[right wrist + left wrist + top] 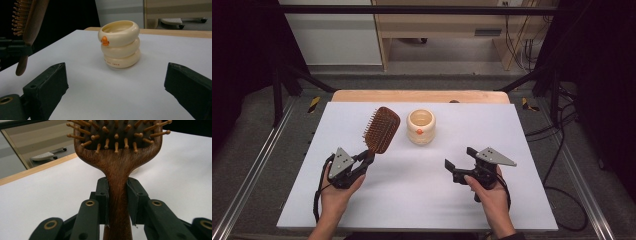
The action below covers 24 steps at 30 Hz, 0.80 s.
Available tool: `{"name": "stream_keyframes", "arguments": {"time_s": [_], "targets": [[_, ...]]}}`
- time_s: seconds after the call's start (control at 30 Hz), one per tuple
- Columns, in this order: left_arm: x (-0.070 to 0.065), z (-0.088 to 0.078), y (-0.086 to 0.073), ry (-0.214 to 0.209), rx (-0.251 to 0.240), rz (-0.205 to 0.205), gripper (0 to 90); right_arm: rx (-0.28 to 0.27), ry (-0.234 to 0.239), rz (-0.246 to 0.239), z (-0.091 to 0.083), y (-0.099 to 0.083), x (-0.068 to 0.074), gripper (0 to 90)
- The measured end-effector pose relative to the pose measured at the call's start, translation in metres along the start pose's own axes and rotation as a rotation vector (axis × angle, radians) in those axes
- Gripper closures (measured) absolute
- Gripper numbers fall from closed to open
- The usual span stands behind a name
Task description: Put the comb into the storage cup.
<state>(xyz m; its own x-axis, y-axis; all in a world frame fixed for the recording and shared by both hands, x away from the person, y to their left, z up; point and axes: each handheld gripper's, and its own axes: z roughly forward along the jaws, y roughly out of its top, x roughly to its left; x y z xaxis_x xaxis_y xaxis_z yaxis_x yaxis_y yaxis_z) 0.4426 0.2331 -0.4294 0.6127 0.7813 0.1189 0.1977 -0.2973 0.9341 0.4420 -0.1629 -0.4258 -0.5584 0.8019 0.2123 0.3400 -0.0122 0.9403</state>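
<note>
A brown wooden hairbrush [381,129] with wooden bristles is held up off the white table, its head pointing away from the person. My left gripper [367,159] is shut on the brush's handle [118,202], its two pads pressing either side of the neck just below the head. A cream ring-shaped cup [421,126] with a small orange beak stands upright mid-table, right of the brush head. My right gripper [460,158] hovers at the right, open wide, nothing between its jaws. In the right gripper view the cup [120,43] stands ahead, well beyond the jaws, with the brush [27,27] at the far left.
The white table top [422,195] ends in a wooden strip at the far edge. Metal rails [257,165] run along both sides of the table. Cables [562,130] lie on the floor at the right.
</note>
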Motion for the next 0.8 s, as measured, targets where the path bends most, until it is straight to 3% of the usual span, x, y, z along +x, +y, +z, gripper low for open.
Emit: {"name": "stream_keyframes", "arguments": {"time_s": [0.2, 0.5, 0.8], "targets": [[-0.005, 0.003, 0.002, -0.012, -0.002, 0.012, 72.4, -0.005, 0.024, -0.008, 0.012, 0.005, 0.019, 5.0], [-0.013, 0.005, 0.003, -0.024, 0.001, 0.027, 72.4, -0.043, 0.116, -0.012, 0.032, 0.024, 0.044, 5.5], [-0.016, 0.006, 0.003, -0.024, -0.004, 0.035, 72.4, -0.055, 0.157, -0.014, 0.049, 0.037, 0.062, 5.6]]}}
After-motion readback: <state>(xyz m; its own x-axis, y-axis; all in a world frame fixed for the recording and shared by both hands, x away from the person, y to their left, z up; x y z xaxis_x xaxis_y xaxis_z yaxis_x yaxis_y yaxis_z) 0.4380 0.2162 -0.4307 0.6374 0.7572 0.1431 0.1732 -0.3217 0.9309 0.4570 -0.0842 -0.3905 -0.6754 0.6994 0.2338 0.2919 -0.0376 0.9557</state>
